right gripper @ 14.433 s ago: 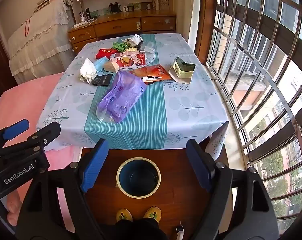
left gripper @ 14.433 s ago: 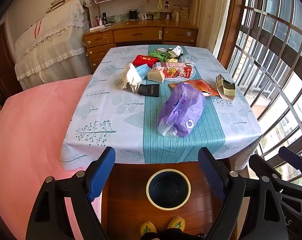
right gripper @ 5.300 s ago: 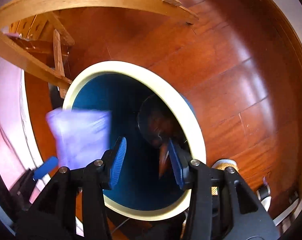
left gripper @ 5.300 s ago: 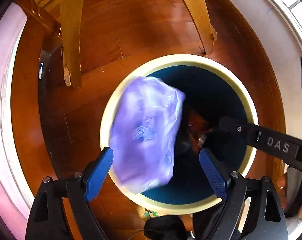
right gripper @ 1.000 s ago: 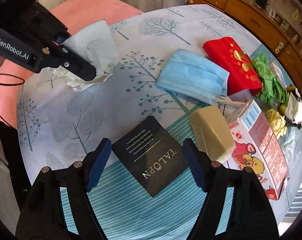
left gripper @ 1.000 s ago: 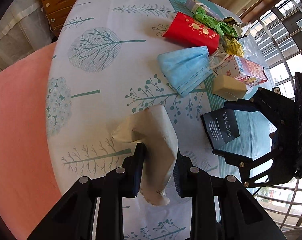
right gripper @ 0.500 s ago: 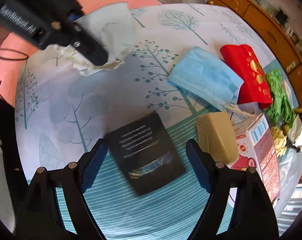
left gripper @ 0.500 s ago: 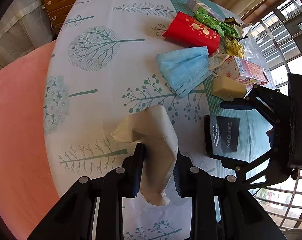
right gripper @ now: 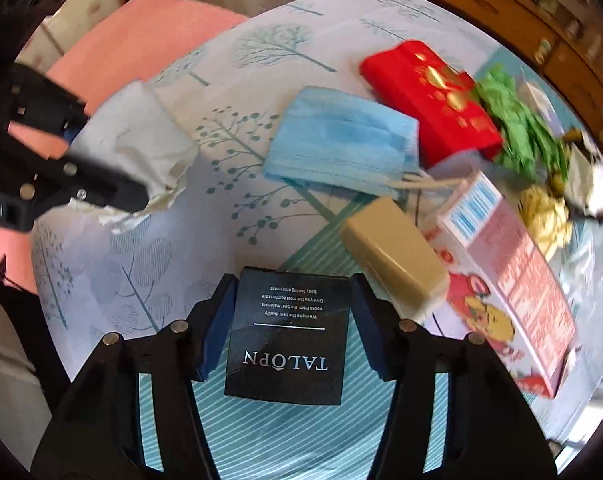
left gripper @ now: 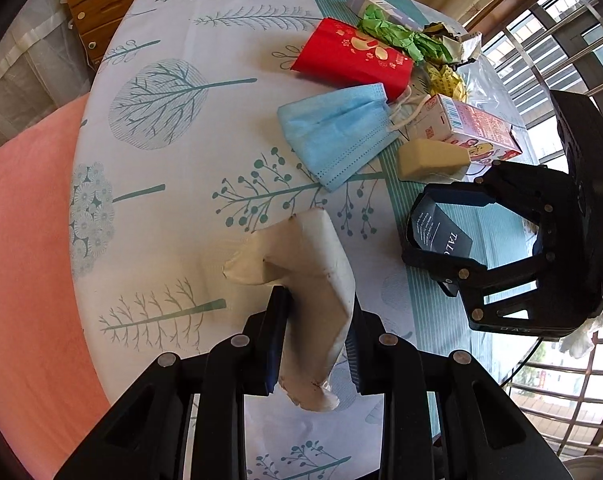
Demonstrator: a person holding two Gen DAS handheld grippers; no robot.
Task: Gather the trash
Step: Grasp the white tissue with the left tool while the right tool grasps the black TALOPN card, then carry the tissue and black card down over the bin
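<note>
Looking down the right gripper (right gripper: pixel 293 316), only that view shows the black card (right gripper: pixel 287 336) now pinched, lifted off the bench (left gripper: pixel 173 184); half a second ago it lay flat. Left gripper (left gripper: pixel 315 344) still clamps the crumpled paper (left gripper: pixel 305 280).

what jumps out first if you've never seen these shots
Each hand-held gripper has trash pinched: the left hand-held gripper is shut on a crumpled white tissue at the near left of the tablecloth, and the right hand-held gripper is shut on a black TALOPN card over the teal stripe. Behind them, a blue face mask lies beside a red packet.
</note>
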